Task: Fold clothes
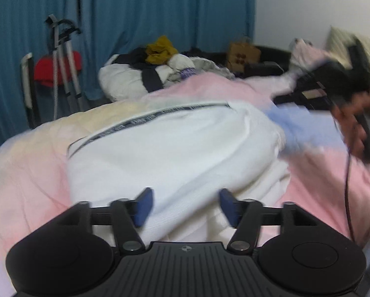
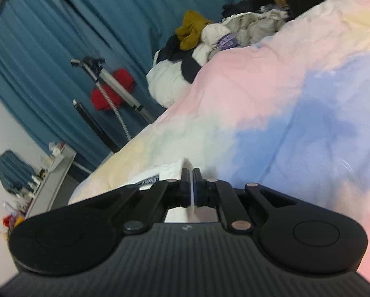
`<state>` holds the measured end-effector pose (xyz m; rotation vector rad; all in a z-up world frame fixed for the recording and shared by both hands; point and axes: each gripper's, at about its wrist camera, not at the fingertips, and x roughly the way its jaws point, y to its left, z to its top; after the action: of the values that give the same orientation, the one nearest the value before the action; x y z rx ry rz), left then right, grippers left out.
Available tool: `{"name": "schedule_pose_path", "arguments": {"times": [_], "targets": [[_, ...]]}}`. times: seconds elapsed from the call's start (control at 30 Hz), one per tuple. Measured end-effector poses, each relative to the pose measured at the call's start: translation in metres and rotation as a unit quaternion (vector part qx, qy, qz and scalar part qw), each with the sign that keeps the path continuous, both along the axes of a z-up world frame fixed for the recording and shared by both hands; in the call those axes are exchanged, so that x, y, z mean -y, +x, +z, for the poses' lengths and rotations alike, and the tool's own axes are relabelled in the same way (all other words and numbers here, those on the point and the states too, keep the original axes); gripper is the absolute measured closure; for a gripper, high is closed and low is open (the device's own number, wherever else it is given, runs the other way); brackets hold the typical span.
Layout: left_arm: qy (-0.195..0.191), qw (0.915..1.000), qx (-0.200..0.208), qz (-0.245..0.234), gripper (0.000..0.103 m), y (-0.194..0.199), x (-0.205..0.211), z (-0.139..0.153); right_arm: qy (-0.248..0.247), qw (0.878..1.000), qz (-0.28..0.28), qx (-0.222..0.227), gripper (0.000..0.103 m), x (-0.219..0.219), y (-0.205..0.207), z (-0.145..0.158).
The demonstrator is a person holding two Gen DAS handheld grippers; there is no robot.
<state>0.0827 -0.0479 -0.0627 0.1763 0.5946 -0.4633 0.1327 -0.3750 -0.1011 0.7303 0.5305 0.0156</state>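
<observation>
Left wrist view, nearest item: left claw (image 1: 185,206), blue pads spread apart, nothing between them, poised just above the near edge of the white garment (image 1: 175,148). Garment: white, with a dark printed band along its far edge, spread on the pastel duvet (image 1: 31,173); long axis runs left to right across the claw's line of sight, body lying directly ahead of the left claw. Right claw (image 2: 192,185): pressed together on a fold of the same garment, at its end towards the blue patch of the duvet; a labelled corner shows beside its left pad. Left claw judged nearer to the free edge, so the next grip likely falls to it. Beyond the garment: a heap of unfolded clothes (image 1: 160,71), white, navy and mustard. Farthest: teal curtain (image 1: 135,12) behind the heap.
</observation>
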Motion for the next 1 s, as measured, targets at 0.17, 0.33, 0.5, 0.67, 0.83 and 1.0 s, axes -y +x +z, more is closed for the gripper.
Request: {"name": "schedule_pose_path", "arguments": {"times": [0.17, 0.33, 0.5, 0.67, 0.83, 1.0], "targets": [[-0.043, 0.9977, -0.013, 0.05, 0.014, -0.004, -0.023, 0.016, 0.0, 0.999, 0.049, -0.019, 0.035, -0.024, -0.021, 0.007], [-0.053, 0.9931, -0.031, 0.1, 0.003, -0.001, -0.046, 0.022, -0.022, 0.996, 0.081, -0.043, 0.016, -0.046, -0.025, 0.004], [-0.078, 0.9842, -0.07, 0.143, 0.001, 0.012, -0.067, 0.019, -0.046, 0.985, 0.113, -0.121, 0.016, -0.065, -0.007, -0.028], [-0.07, 0.978, -0.106, 0.165, 0.001, 0.019, -0.078, 0.007, -0.006, 0.986, 0.104, -0.128, 0.014, -0.065, 0.004, -0.051], [-0.073, 0.9768, -0.114, 0.165, 0.001, 0.016, -0.082, 0.005, 0.032, 0.989, 0.119, -0.077, 0.014, -0.062, -0.005, -0.04], [-0.091, 0.9734, -0.124, 0.17, 0.001, 0.019, -0.091, 0.004, 0.05, 0.99, 0.123, -0.039, 0.014, -0.064, -0.006, -0.027]]}}
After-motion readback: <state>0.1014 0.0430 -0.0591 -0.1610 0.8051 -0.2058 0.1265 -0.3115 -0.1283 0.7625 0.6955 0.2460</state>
